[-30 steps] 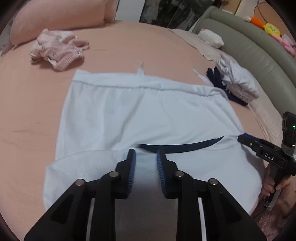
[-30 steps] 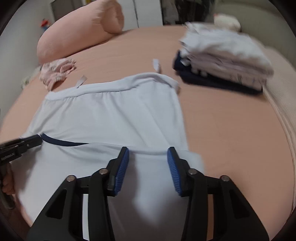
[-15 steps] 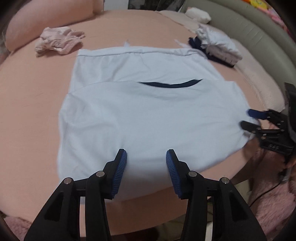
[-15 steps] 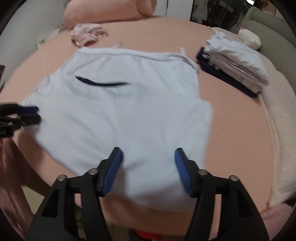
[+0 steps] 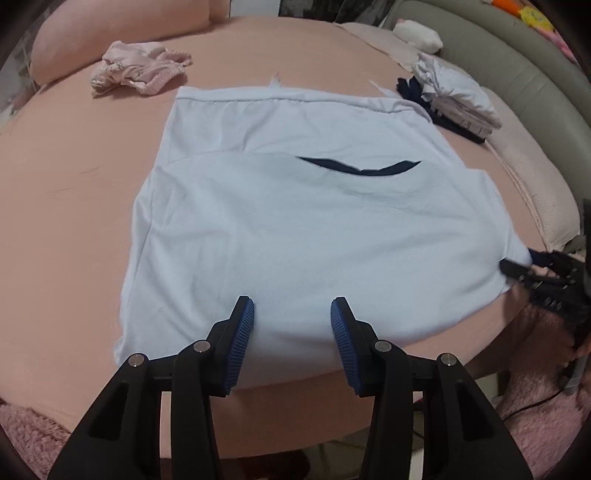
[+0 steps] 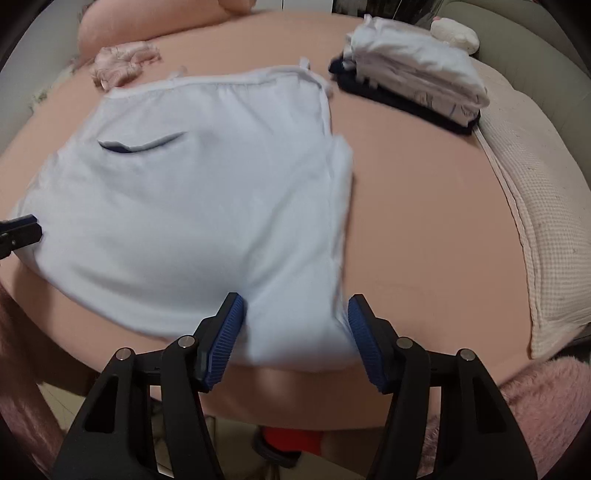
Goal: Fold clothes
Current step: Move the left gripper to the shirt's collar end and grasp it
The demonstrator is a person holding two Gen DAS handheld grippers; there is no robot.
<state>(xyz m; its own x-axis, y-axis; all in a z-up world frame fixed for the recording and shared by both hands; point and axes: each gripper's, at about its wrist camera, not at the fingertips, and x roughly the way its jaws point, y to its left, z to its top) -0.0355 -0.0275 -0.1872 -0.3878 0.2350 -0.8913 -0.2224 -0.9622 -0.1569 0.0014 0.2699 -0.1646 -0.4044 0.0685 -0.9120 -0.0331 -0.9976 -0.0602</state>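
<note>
The left gripper (image 5: 291, 325) stood open and the right gripper (image 6: 295, 321) was closing, neither pinching the pale blue garment (image 5: 314, 229) at twelve o'clock; its near hem overhung the bed (image 5: 74, 192) and might slide off

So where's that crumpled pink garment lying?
The crumpled pink garment lies at the bed's far left in both views, just before the pink pillow, beyond the pale blue shirt's far corner.
</note>
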